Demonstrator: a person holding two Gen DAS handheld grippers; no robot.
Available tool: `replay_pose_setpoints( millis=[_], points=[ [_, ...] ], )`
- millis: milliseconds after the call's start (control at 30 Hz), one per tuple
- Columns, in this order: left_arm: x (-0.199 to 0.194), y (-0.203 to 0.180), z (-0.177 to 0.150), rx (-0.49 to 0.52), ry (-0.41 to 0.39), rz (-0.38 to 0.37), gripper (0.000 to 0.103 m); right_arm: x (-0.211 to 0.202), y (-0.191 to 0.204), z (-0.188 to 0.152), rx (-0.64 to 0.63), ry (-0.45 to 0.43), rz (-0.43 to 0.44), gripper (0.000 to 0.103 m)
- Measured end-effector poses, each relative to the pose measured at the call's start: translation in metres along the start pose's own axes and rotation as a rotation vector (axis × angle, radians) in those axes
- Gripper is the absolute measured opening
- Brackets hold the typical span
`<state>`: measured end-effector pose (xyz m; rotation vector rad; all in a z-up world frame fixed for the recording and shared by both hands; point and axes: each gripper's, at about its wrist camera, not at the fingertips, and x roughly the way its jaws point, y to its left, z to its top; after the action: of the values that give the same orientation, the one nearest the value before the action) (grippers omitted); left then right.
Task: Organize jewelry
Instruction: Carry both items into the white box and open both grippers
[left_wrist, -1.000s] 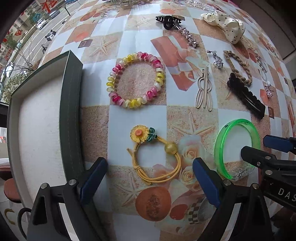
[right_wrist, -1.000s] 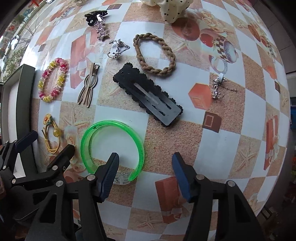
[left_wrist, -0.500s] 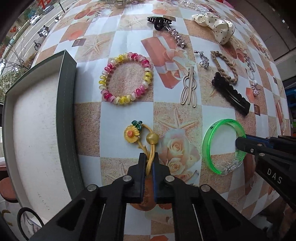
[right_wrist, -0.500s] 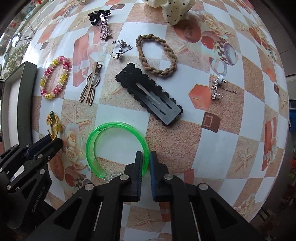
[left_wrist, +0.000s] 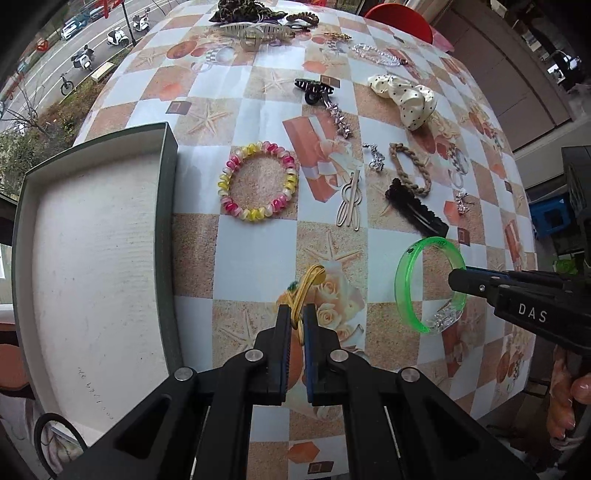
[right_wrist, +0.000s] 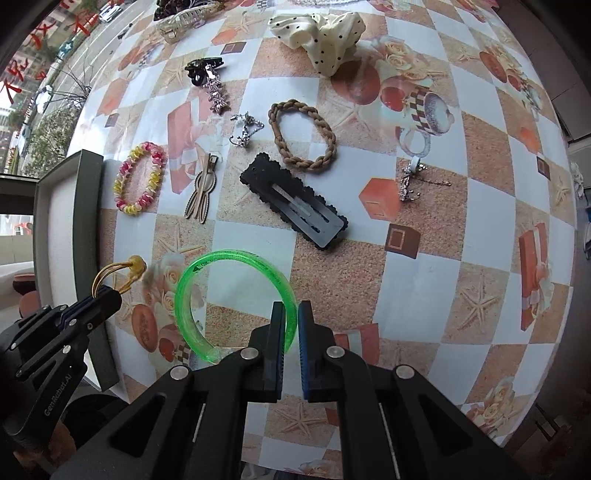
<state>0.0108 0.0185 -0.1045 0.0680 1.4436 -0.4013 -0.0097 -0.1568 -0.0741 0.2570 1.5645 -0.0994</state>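
Green box (left_wrist: 168, 236): rectangular, dark green walls, pale ribbed lining, at the far left of the table; its visible floor holds no jewelry.

Left gripper (left_wrist: 297, 325): black arms, blue ribbed pads, jaws nearly closed and clamped on the yellow cord hair tie (left_wrist: 308, 286). The tie is a bundle of thin yellow cords with a round gold bead; it sticks out past the fingertips, just right of the box wall, above a rose print on the tablecloth (left_wrist: 258, 92).

Beaded bracelet (left_wrist: 259, 181): ring of glossy pink, yellow and white beads, flat on the cloth beyond the left gripper, near the box.

Wooden hair clip (right_wrist: 201, 194): flat, pale, with cut-out loops, right of the bracelet.

Green bangle (right_wrist: 207, 273): translucent neon plastic, an open hoop with a clear section at its gap. Right gripper (right_wrist: 290, 325): same build, jaws closed on the bangle's right-hand band, the hoop spreading left from the fingertips.

Black snap clip (right_wrist: 295, 205): scalloped edge, matte, long metal slot, lying diagonally beyond the bangle.

Braided tan hair tie (right_wrist: 303, 134): oval rope loop, just beyond the snap clip.

Polka-dot scrunchie (right_wrist: 321, 31): cream satin, black dots, at the far edge.

Silver charm clip (right_wrist: 410, 181): small, sparkly, with a fine chain, well right of the snap clip.

Tablecloth: glossy vinyl, checkered white, sand and orange with starfish prints.
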Motion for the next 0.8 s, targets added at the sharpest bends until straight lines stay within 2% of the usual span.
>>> replay_pose_setpoints(
  millis=[200,333,600,800],
  points=[
    [-0.035,0.026,-0.003,-0.041,-0.051,-0.030,0.009,-0.028,0.004,0.014,-0.014,-0.035,0.023,0.007],
    [-0.063,0.048,-0.008,-0.070,-0.101,-0.032,0.009,-0.036,0.030,0.012,-0.053,-0.061,0.043,0.007],
    [-0.100,0.106,-0.011,-0.182,-0.197,0.005,0.009,-0.046,0.118,0.030,-0.214,-0.092,0.090,0.007],
    [-0.100,0.159,-0.015,-0.269,-0.216,0.053,0.009,-0.030,0.189,0.046,-0.327,-0.083,0.107,0.007]
  ],
)
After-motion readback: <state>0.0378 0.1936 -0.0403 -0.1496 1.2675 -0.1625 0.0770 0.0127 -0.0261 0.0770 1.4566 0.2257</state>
